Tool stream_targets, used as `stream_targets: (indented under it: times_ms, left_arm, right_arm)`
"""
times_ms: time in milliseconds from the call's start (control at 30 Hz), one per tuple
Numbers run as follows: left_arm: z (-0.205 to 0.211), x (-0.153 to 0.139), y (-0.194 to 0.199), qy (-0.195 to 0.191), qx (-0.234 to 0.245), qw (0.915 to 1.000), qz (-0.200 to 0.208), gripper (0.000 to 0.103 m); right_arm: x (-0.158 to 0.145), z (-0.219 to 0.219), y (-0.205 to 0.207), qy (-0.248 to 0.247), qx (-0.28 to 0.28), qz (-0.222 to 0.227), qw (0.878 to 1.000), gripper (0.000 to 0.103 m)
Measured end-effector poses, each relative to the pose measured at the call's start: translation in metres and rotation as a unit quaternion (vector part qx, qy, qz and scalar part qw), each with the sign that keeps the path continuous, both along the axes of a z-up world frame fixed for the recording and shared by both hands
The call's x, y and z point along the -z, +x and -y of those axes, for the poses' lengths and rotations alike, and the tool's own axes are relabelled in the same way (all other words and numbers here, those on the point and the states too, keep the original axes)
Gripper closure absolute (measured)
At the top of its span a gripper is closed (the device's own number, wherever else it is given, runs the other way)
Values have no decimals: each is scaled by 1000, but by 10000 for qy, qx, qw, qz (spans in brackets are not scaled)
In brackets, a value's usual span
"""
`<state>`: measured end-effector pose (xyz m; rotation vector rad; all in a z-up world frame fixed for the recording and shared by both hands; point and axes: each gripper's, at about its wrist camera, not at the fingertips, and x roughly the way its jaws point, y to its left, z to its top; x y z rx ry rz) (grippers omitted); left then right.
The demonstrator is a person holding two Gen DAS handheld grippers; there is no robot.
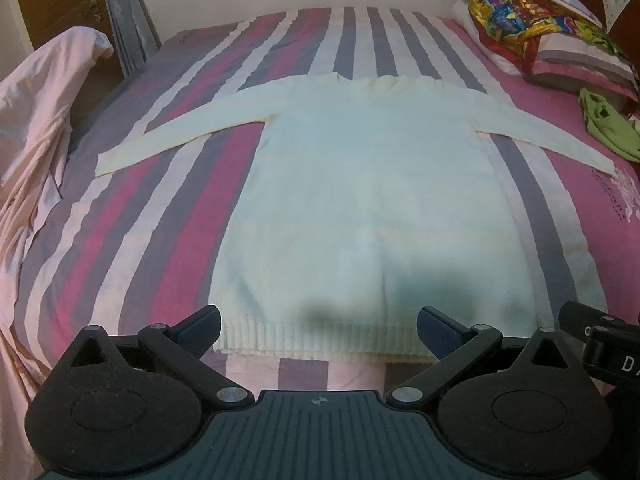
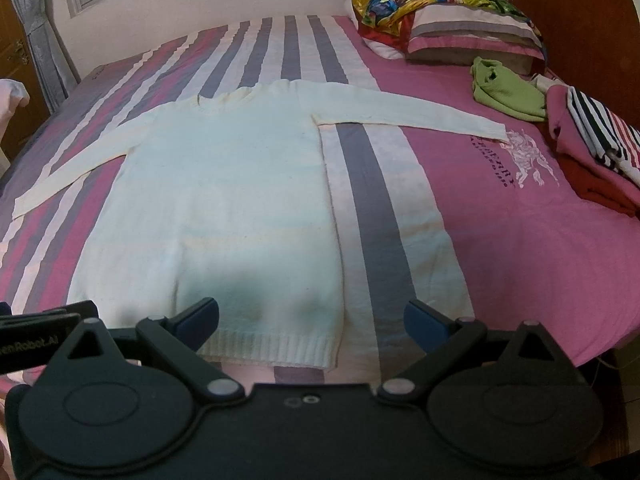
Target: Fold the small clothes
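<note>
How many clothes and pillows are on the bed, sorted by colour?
White sweater: 1
Green garment: 1
Pink garment: 1
Striped garment: 1
Red garment: 1
Striped pillow: 1
Total: 6

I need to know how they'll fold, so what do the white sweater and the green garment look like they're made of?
Sweater: apparently a soft matte knit, perhaps wool or acrylic; its hem shows ribbing. Green garment: also looks like matte knit fabric, lying crumpled, but too small to tell the fibre.

Striped bed [image 1: 168,216] under white sweater [image 1: 372,200], pillows [image 2: 472,36]
</note>
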<state>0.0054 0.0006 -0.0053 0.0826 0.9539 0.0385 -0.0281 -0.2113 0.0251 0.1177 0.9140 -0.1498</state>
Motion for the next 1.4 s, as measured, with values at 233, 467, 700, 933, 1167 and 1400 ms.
stream_targets:
  times_ms: [233, 467, 700, 933, 1167, 1400]
  left_arm:
    - [-1, 1, 0, -7, 23, 10000, -17, 0]
    - [-1, 2, 0, -14, 19, 10000, -25, 0]
    - [-1, 2, 0, -10, 20, 10000, -29, 0]
    - [-1, 4, 4, -8, -20, 10000, -43, 0]
    - [0, 5, 14, 10, -47, 10000, -60, 0]
    - [2, 8, 32, 39, -46, 10000, -65, 0]
  right_arm:
    - [2, 0, 0, -3, -17, -6, 10000, 4]
    - [3, 0, -1, 0, -8, 8, 10000, 4]
    - [3, 1, -1, 24, 1, 29, 10000, 4]
    - [2, 3, 0, 25, 30, 48, 10000, 4]
    - [3, 6, 5, -11, 72, 62, 10000, 4]
    - [6, 14, 14, 30, 119, 48, 9999, 4]
